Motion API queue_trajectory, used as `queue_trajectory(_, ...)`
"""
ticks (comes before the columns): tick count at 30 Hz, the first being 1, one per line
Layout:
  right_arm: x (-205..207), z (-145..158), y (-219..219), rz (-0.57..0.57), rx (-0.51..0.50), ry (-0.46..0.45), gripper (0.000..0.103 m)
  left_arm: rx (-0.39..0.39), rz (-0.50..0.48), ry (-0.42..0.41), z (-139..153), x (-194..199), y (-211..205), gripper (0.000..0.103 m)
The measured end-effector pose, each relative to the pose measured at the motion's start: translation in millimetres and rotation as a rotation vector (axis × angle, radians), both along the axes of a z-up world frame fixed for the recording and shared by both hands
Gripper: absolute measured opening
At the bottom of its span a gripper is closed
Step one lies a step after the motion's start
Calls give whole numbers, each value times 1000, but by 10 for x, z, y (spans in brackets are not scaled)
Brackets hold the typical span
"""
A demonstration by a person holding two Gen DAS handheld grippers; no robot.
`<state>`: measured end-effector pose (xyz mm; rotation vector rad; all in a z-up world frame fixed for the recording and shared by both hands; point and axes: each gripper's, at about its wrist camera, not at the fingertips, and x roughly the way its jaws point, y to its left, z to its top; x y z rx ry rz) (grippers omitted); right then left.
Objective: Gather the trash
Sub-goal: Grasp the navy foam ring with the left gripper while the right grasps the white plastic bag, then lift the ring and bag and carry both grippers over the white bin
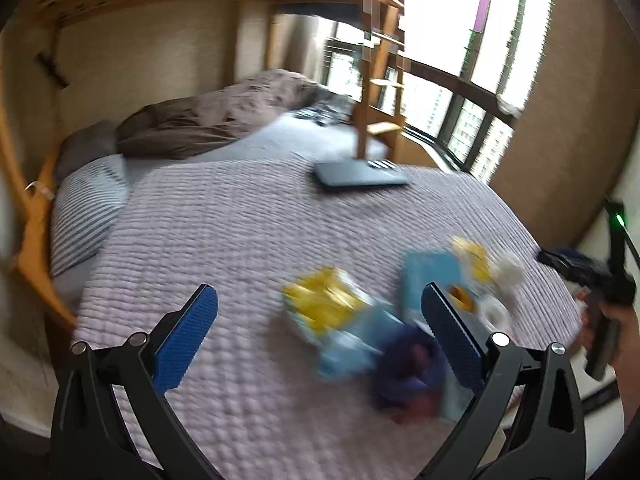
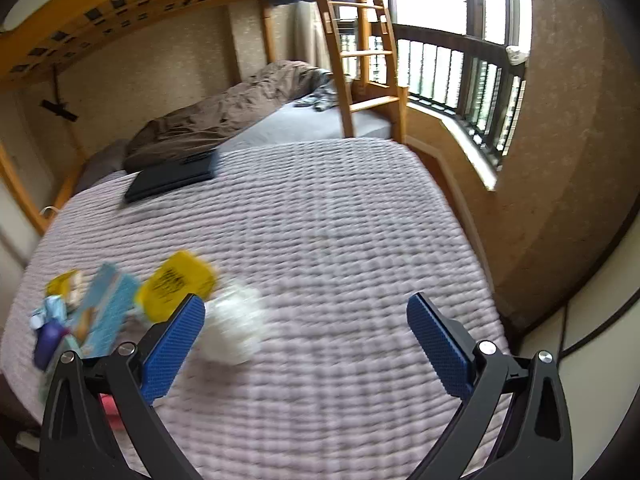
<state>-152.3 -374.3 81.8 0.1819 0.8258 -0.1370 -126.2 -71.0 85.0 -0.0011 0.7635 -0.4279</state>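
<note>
The trash pile (image 1: 384, 320) lies on the quilted bedspread (image 1: 240, 232) near its foot edge, just ahead of the left gripper (image 1: 320, 320), whose 2 jaws are spread wide and hold nothing. The right gripper (image 2: 306, 332), equally wide and empty, has it off to its left, only a white crumpled wad (image 2: 234, 328) lying close. Blurred: yellow wrappers, a light-blue carton, something dark purple.
</note>
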Motion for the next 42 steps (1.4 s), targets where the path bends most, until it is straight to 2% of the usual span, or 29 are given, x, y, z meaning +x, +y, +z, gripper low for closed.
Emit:
queue_trajectory(6, 67, -145, 361, 65, -61, 45, 97, -6, -104, 72, -191, -163, -332, 102)
queue_trajectory(10, 159, -290, 465, 87, -81, 96, 85, 16, -124, 95, -302, -229, -456, 101)
queue_trajectory(17, 263, -438, 484, 113, -52, 138, 60, 16, -147, 152, -478, -196, -467, 79)
queue_trajectory(18, 266, -435, 485, 116, -55, 133, 55, 1, -158, 159, -477, -202, -454, 73)
queue_trajectory(21, 280, -426, 481, 125, -46, 132, 46, -35, -182, 180, -480, -183, -437, 60)
queue_trajectory(23, 267, -403, 466, 130, -35, 124, 45, -22, -183, 170, -465, -197, -449, 55)
queue_trajectory(29, 136, -247, 438, 145, -14, 86, 44, -20, -190, 165, -442, -242, -473, 54)
queue_trajectory(42, -280, 225, 681, 217, 0, -18, 44, -94, -94, 114, -140, -402, -287, 54)
